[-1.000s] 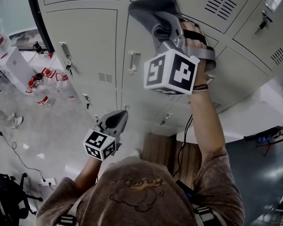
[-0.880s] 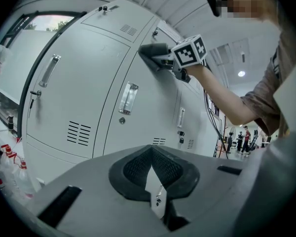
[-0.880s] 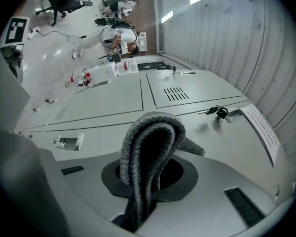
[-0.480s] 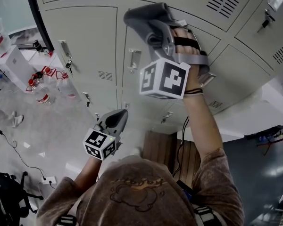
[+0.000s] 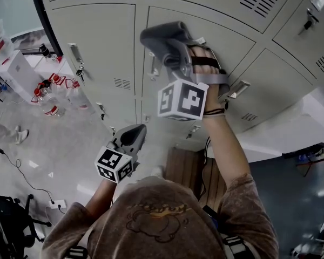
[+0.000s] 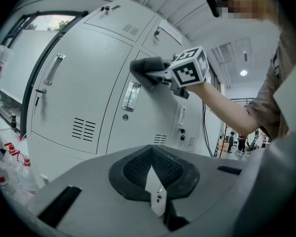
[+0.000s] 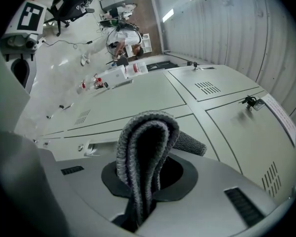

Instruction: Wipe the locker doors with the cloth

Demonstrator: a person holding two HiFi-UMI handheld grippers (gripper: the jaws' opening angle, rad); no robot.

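Now the cloth (image 5: 163, 38) has slid left along the locker door (image 5: 163, 108).

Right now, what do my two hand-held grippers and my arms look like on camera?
The left hand-held gripper and right hand-held gripper are grey moulded shells with black ribbed pads. Each carries a white cube printed with black square markers. Black straps cross the right hand, and a dark band circles that wrist. Brown sleeves end near the elbows.
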